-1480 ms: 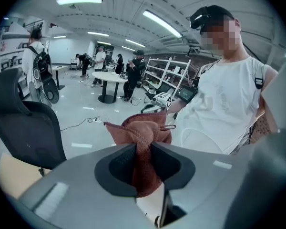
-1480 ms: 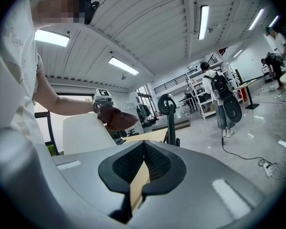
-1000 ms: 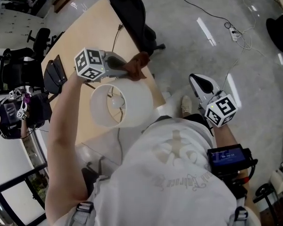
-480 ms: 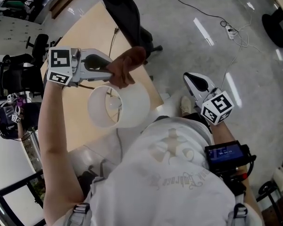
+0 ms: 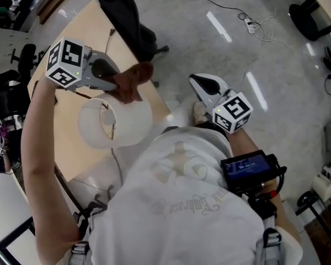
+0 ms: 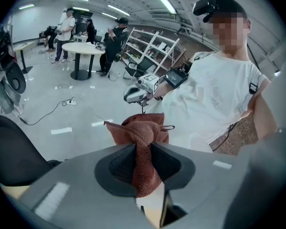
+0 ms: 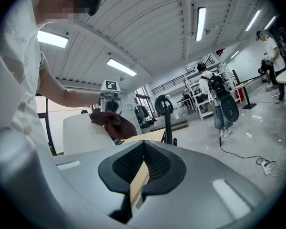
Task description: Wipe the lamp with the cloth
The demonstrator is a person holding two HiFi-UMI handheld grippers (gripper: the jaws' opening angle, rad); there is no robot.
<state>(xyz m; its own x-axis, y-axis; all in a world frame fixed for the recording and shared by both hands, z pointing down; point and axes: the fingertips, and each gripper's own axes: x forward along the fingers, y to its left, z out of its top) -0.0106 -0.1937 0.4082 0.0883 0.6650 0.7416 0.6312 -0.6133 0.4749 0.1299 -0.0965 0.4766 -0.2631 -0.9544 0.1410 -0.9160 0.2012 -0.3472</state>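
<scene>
The light wooden table (image 5: 99, 32) runs away from the person toward the upper left, with a black chair (image 5: 121, 21) at its far long edge. The lamp (image 5: 127, 123), with a white drum shade, stands near the table corner closest to the person, and the head view looks down into its open top.

The left gripper (image 5: 118, 84) is stretched over the table above the lamp's far side, angled downward. Seen from its own camera, its jaws are clamped on the cloth (image 5: 131, 80). This reddish-brown terry cloth is bunched, and it spills out past the gripper's tips and hangs down between them. The cloth lies against the shade's outer wall at the upper rim on the side facing the chair.

The right gripper (image 5: 197, 83) is held off the table, over the grey floor beside the person's body and well apart from the lamp. Its jaws are pressed together with nothing between them.
</scene>
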